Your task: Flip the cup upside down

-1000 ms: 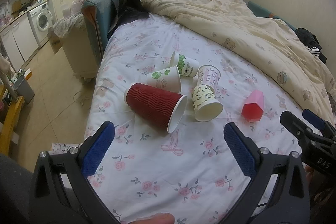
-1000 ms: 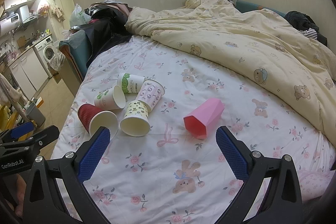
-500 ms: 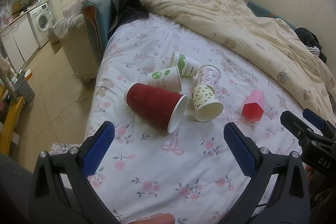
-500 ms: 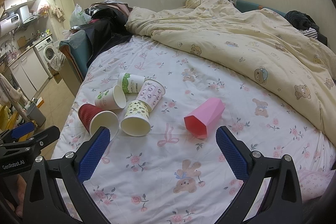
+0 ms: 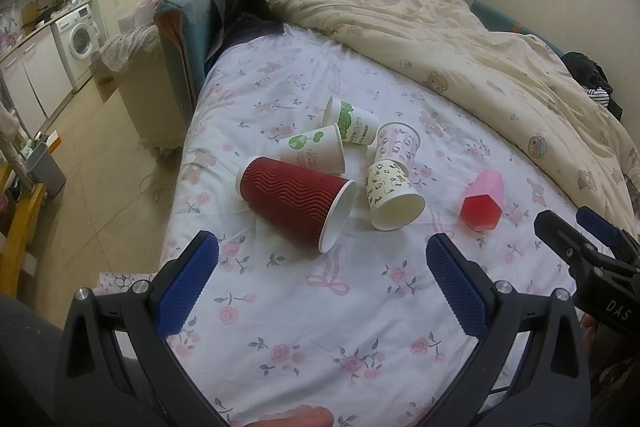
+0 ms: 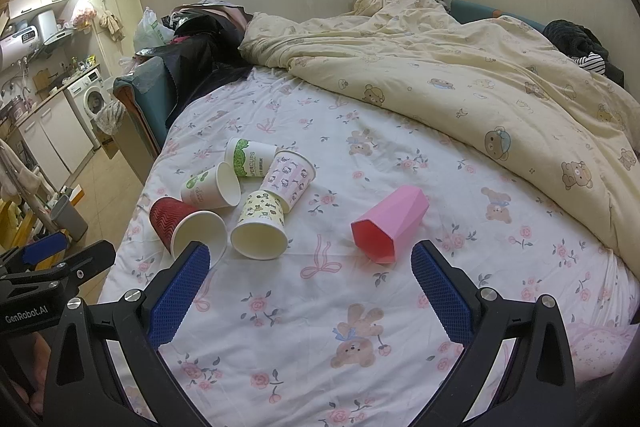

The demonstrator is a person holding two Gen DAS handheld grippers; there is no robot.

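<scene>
Hovering over bed (image 6: 360, 307): left claw (image 5: 322, 267) and right claw (image 6: 310, 273) both wide, empty. Pink cup (image 6: 390, 223) on its side, frame centre; paper cups (image 6: 256, 195) left.

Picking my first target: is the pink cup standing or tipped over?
Tipped over. The pink cup lies on its side on the bed sheet, its open mouth facing the camera, apart from the paper cups.

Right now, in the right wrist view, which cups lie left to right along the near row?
Red ribbed cup → yellow patterned cup → pink faceted cup.
</scene>
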